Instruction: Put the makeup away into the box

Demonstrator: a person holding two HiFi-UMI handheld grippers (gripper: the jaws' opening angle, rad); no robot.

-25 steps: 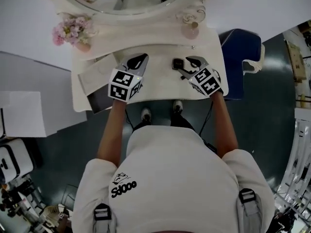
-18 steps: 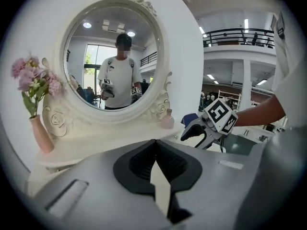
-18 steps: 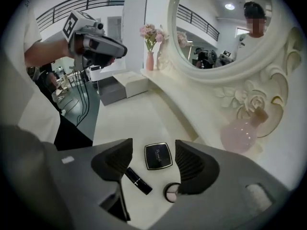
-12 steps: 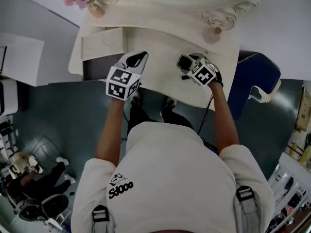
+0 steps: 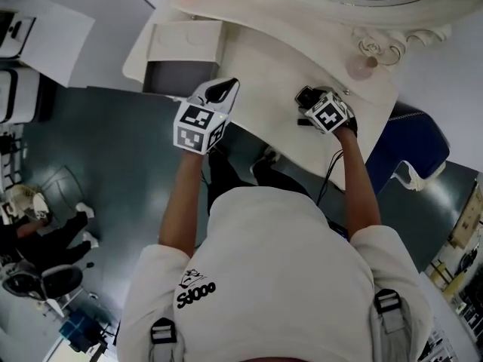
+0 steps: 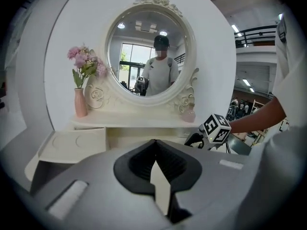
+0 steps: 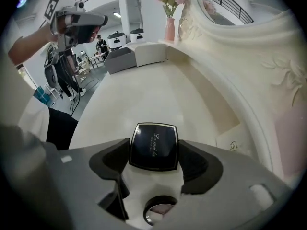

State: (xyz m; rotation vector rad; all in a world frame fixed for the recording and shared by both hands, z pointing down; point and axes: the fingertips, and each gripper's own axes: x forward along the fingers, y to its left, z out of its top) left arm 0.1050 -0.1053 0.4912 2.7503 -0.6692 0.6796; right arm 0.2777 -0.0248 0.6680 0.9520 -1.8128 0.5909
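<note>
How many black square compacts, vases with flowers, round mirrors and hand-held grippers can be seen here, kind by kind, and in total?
Black square compact: 1
Vase with flowers: 1
Round mirror: 1
Grippers: 2, the left gripper and the right gripper
Total: 5

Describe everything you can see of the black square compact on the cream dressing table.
The black square compact is glossy, with rounded corners, a thin pale rim and pale script on its lid. It is closed and lies flat on the cream dressing table, between the open jaws of the right tool.
</note>
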